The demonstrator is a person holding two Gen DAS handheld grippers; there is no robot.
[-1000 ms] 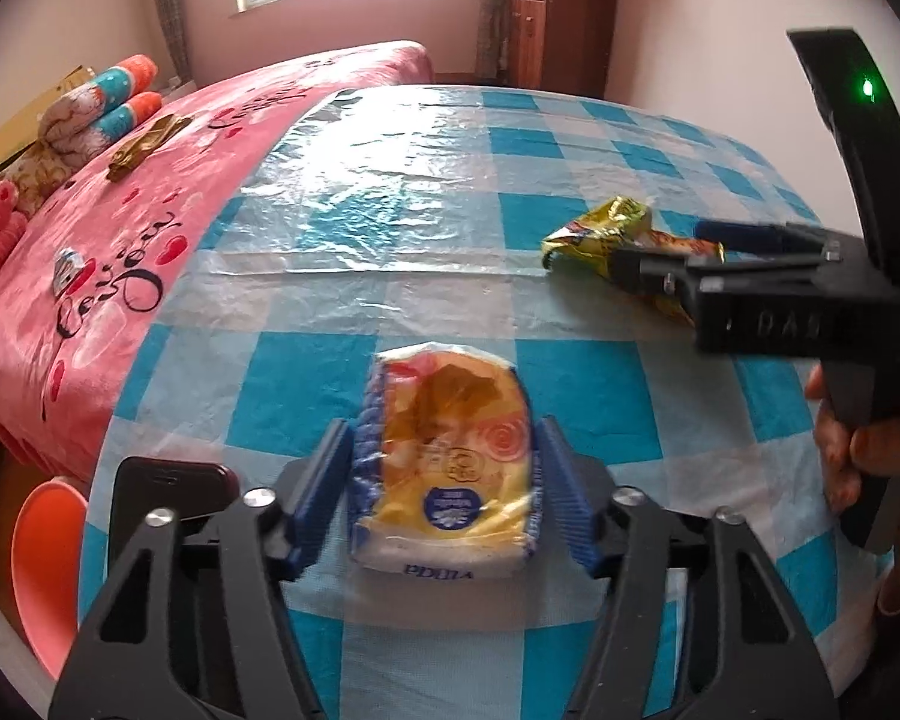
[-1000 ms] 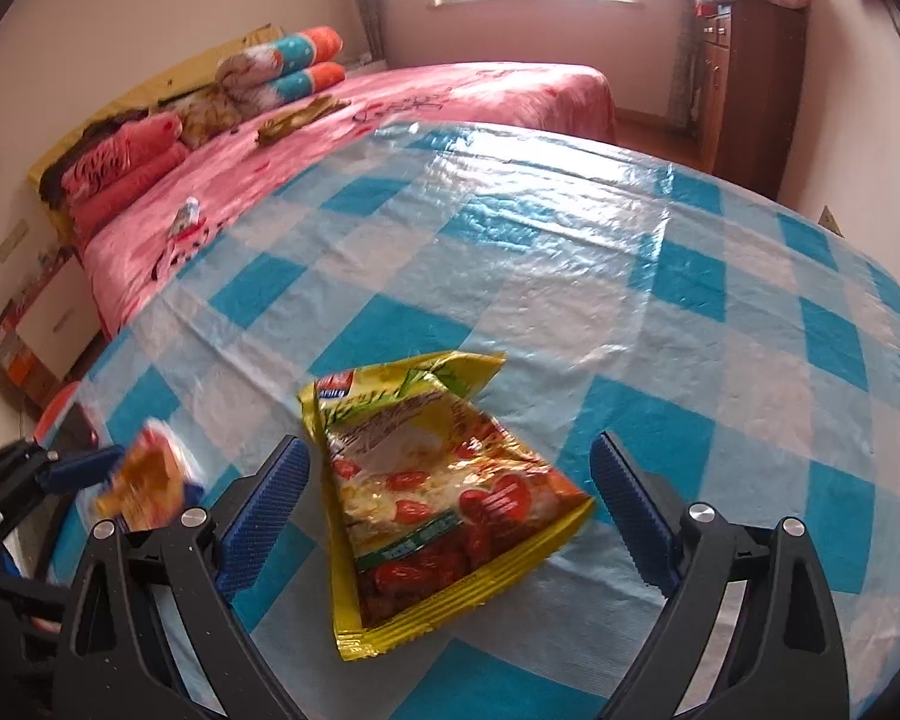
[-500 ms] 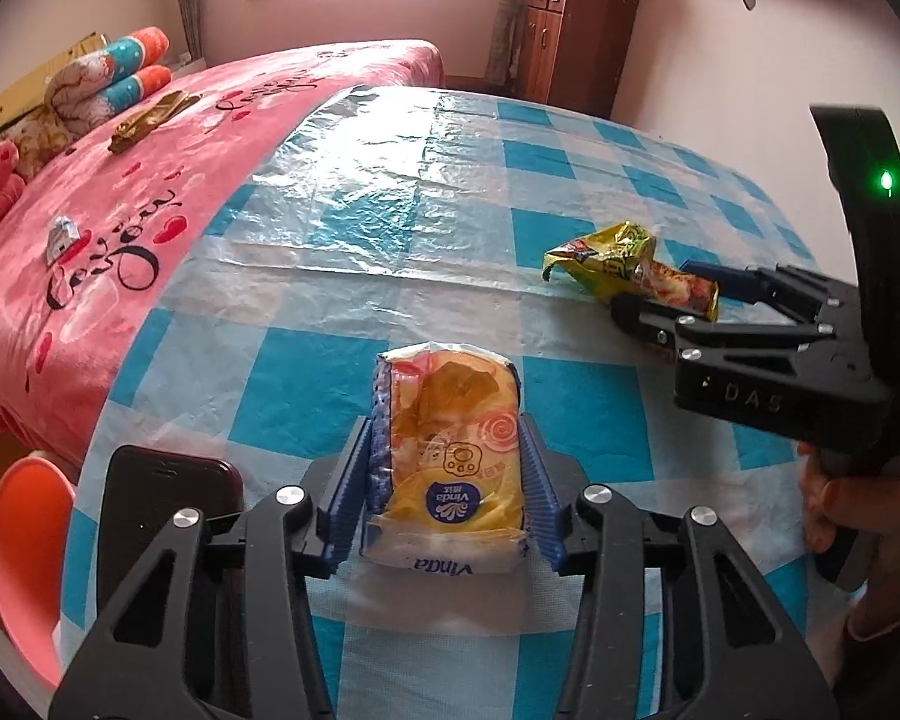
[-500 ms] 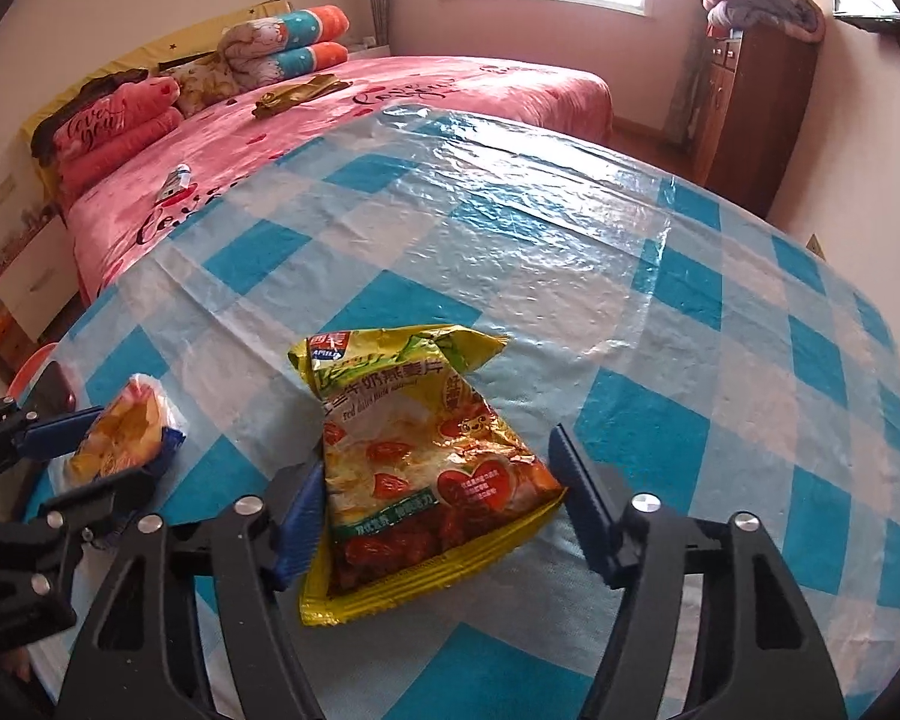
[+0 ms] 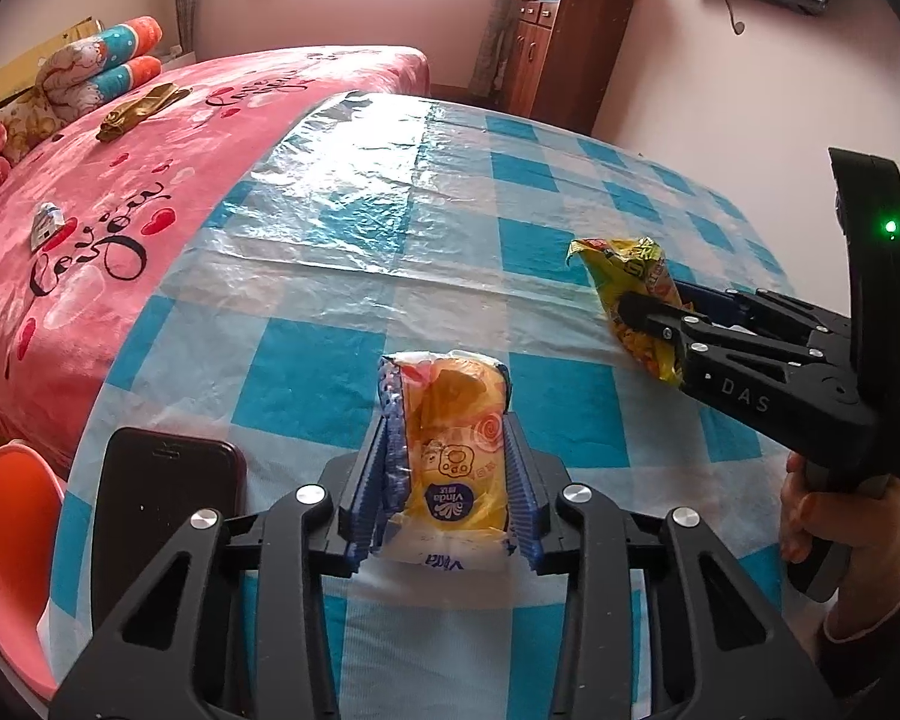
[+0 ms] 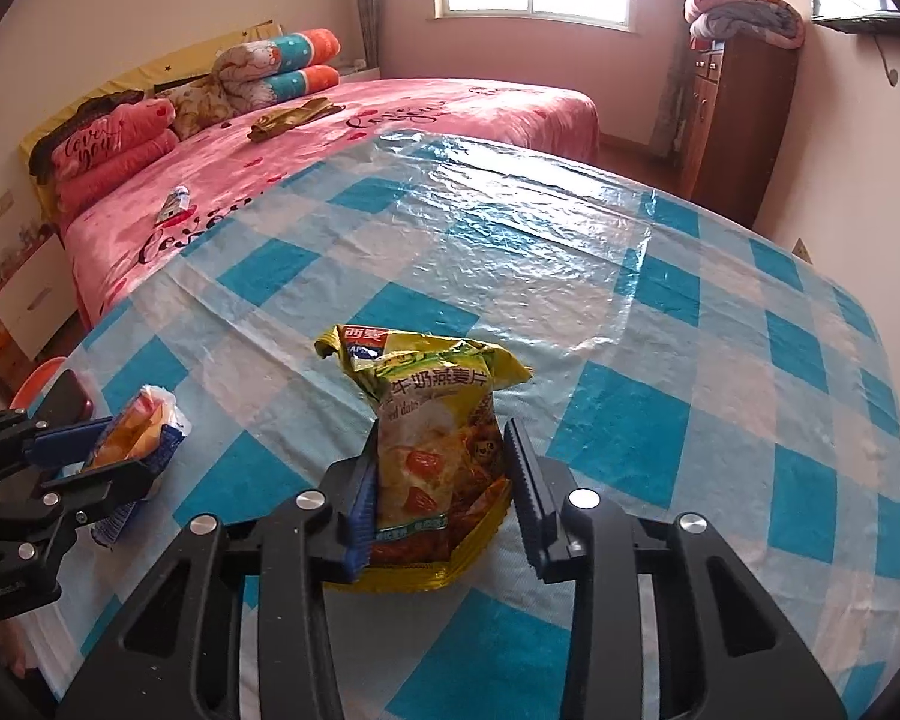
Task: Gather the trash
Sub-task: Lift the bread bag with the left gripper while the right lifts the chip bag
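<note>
A yellow-orange tissue pack (image 5: 453, 396) stands squeezed between the blue pads of my left gripper (image 5: 448, 468), which is shut on it just above the blue-checked table (image 5: 342, 228). From the right wrist view, that left gripper (image 6: 120, 444) and the tissue pack (image 6: 132, 426) appear at the left edge. My right gripper (image 6: 441, 444) has a yellow snack bag (image 6: 432, 384) between its pads. Its jaws are closing and the bag is pinched upright and crumpled. The left wrist view has the right gripper (image 5: 648, 300) on the snack bag (image 5: 624, 264) at the right, held by a hand.
A dark phone (image 5: 162, 492) lies on the table's near left corner, above an orange plastic seat (image 5: 6, 516). A pink bed (image 5: 120, 180) adjoins the table's left side, with a small wrapper (image 5: 45, 225) and an olive cloth (image 5: 138, 108) on it. A wooden cabinet (image 5: 564, 54) stands behind.
Both grippers' jaws have closed in. The left now squeezes the tissue pack. The right went from wide open around the flat snack bag to pinching it upright and crumpled.
</note>
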